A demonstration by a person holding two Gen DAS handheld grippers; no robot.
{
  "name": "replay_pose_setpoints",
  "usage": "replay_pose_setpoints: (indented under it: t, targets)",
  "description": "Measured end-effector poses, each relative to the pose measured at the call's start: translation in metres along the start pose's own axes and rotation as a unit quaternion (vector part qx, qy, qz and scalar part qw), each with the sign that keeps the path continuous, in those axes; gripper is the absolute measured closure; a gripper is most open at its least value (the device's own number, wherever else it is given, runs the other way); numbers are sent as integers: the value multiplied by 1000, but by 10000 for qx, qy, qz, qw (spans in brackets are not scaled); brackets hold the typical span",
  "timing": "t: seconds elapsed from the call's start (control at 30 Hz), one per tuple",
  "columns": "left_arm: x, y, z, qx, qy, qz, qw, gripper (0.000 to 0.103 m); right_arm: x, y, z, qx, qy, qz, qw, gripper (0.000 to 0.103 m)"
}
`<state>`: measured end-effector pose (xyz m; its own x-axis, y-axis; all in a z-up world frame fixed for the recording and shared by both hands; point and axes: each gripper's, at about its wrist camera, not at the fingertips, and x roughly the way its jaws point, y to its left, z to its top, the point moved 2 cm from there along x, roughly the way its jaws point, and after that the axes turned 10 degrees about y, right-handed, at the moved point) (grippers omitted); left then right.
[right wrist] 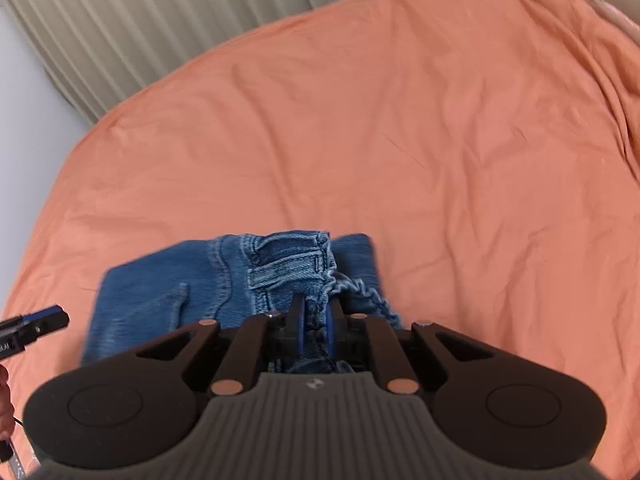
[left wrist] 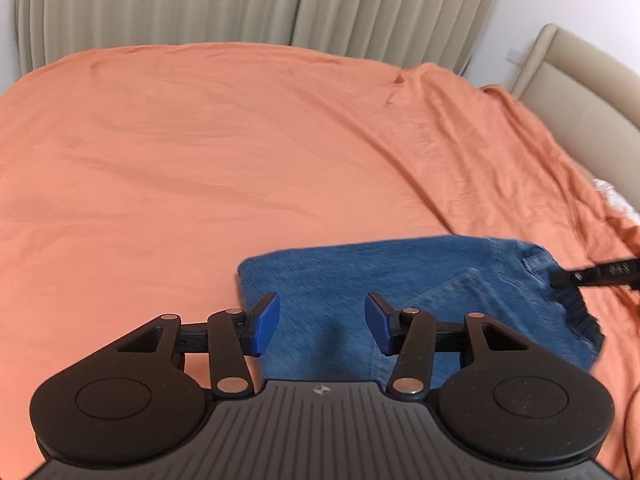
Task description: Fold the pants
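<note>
Lying folded into a compact blue rectangle, a pair of denim jeans point(left wrist: 400, 304) rests on an orange bedsheet point(left wrist: 200, 160) that covers the bed. Over the jeans' near-left part, the left gripper point(left wrist: 322, 322) hangs with its blue-padded fingers point(left wrist: 268, 322) spread apart, nothing between them; denim shows through the gap. At the waistband end, the right gripper point(right wrist: 316, 330) has its fingers drawn together on a bunched fold of the jeans point(right wrist: 224, 280) beside a belt loop point(right wrist: 284, 270), with gathered elastic fabric point(right wrist: 372, 298) spilling out just to the right of the jaws. From the left wrist camera, that right gripper point(left wrist: 560, 278) enters from the right edge, touching the waistband. Pleated beige curtains point(left wrist: 240, 0) hang behind the bed, and a padded beige headboard point(left wrist: 580, 96) rises at right.
</note>
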<state>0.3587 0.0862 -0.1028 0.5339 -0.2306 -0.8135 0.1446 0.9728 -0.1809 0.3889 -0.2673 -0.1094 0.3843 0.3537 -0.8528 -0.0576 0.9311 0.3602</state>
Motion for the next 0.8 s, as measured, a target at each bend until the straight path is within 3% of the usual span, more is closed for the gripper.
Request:
replay_pose_setpoints:
  t: [0.2, 0.4, 0.5, 0.53, 0.6, 0.7, 0.8]
  targets:
    - [48, 9, 14, -30, 241, 269, 9993, 52, 40, -18, -7, 21, 326, -30, 9995, 98]
    - [76, 16, 16, -54, 507, 545, 9972, 52, 53, -42, -15, 162, 376, 239, 9989, 97]
    - [64, 10, 17, -8, 459, 726, 9963, 56, 49, -41, -17, 215, 335, 204, 9990, 91]
    - [56, 9, 16, 31, 411, 772, 9962, 57, 46, -37, -15, 127, 258, 114, 9995, 84]
    - [35, 5, 8, 171, 253, 709, 9970, 57, 29, -26, -23, -351, -25, -231, 9991, 81]
    - [4, -1, -7, 320, 123, 590, 9977, 57, 0, -8, -45, -937, -462, -703, 9920, 80]
    - [-22, -9, -29, 497, 166, 568, 9970, 57, -16, -3, -74, -905, -656, -641, 9917, 80]
